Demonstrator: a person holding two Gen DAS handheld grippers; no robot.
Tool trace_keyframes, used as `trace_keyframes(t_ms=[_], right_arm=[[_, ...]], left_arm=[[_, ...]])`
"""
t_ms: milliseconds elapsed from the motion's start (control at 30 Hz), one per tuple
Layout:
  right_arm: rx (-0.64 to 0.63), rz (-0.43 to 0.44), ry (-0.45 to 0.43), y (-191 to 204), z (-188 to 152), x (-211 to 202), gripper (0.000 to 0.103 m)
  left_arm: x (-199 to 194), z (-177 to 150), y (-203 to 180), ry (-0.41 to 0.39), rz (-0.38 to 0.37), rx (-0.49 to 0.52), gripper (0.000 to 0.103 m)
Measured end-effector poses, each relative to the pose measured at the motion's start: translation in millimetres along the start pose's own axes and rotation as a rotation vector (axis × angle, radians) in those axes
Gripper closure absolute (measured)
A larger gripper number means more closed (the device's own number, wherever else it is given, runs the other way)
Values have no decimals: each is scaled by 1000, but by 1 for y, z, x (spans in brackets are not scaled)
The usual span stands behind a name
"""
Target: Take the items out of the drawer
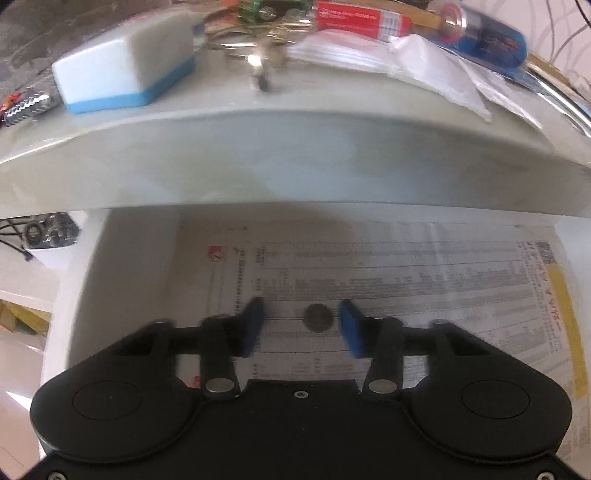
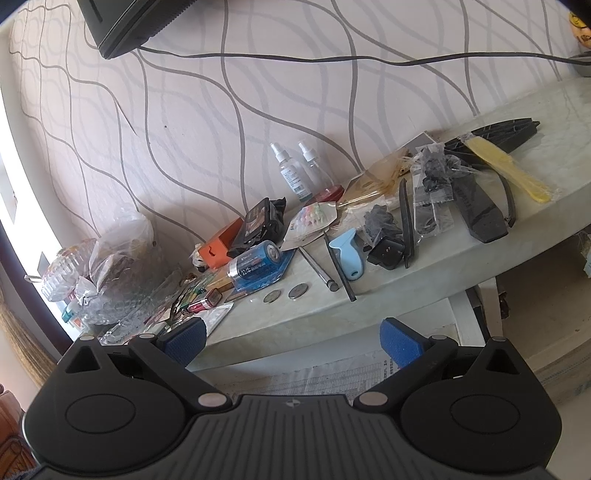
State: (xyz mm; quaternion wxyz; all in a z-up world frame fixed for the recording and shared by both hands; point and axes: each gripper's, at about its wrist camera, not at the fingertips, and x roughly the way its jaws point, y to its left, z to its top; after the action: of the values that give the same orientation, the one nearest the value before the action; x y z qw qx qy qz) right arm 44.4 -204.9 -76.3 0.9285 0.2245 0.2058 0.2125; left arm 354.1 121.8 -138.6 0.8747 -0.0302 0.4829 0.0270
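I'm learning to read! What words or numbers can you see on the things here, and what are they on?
Red tube on the countertop: white lettering, too blurred to read.
Blue cylindrical batteries: white print, too small to read.
Printed paper sheet lining the drawer: rows of tiny print, unreadable.
Clear spray bottle: label text too small.
No text is legible anywhere.

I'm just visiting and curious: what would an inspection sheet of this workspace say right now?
Surface: pale stone countertop above an open drawer lined with newspaper.
Job's things: one coin on the lining; two coins already on the countertop.
Clutter: batteries, spray bottles, yellow comb, sponge, keys.
Grippers: left gripper open, straddling the coin without touching; right gripper open, empty.
Cables: black cable along the wall.
Surroundings: wave-patterned wallpaper.
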Motion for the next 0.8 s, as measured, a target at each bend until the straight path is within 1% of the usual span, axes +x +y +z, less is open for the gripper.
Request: trace_keyframes(t_ms=[33,100,300,333,367,600,667,700,733,767,800], right_arm=[[1,1,-4,0,0,-1,0],[7,3,-9,-2,0,-1,0],[15,8,-8,-3,1,0,0],[14,8,-7,-3,1,0,0],[13,8,-8,-3,1,0,0],[15,9,-11,-4,1,0,0],[11,7,-10,-3,1,0,0],[9,7,-8,-3,1,0,0],[6,7,-7,-2,1,1,0],[5,7,-6,-2,1,1,0],[4,7,-5,-2,1,1,0]], left_arm=[[0,0,3,1,5,-14,81],[0,0,10,4,5,-38,87],[2,0,15,11,-10,-70,88],[3,1,16,13,-14,-76,93],[3,1,18,14,-18,-82,102],[5,0,22,35,-41,-102,102],[6,0,22,44,-49,-110,97],[8,1,22,47,-50,-113,87],[12,2,22,49,-45,-114,68],[13,2,22,48,-35,-113,57],[15,2,20,46,-25,-110,43]])
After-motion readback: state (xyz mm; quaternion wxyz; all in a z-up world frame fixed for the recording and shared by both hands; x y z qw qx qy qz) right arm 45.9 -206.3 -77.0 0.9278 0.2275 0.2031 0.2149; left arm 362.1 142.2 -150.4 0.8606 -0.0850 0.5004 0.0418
